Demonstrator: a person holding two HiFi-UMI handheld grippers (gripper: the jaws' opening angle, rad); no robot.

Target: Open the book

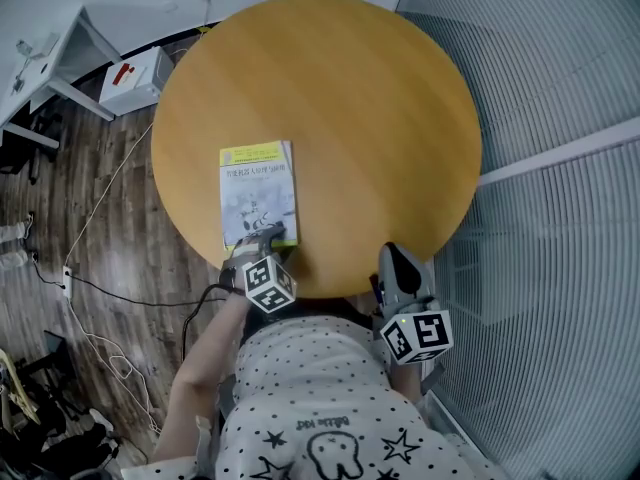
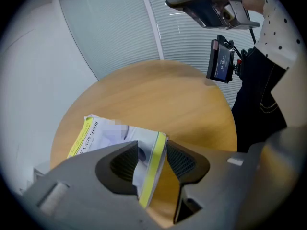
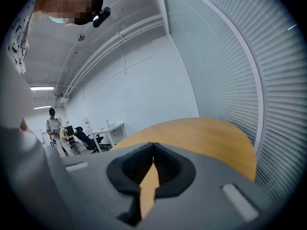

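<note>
A closed book [image 1: 257, 193] with a yellow band on its cover lies on the round wooden table [image 1: 350, 108], left of centre. My left gripper [image 1: 270, 236] is at the book's near right corner. In the left gripper view its jaws [image 2: 152, 145] stand wide, with the book's [image 2: 108, 135] yellow-striped edge between them. Bare wood shows between that edge and the right pad. My right gripper [image 1: 397, 258] hovers at the table's near edge, apart from the book. Its jaws [image 3: 153, 145] are shut with nothing in them.
The table's near rim [image 1: 330, 290] is against the person's body. A slatted wall [image 1: 560, 168] runs along the right. On the floor to the left are a white box [image 1: 135, 78] and cables [image 1: 100, 298]. Far off, a person [image 3: 52, 128] stands by desks.
</note>
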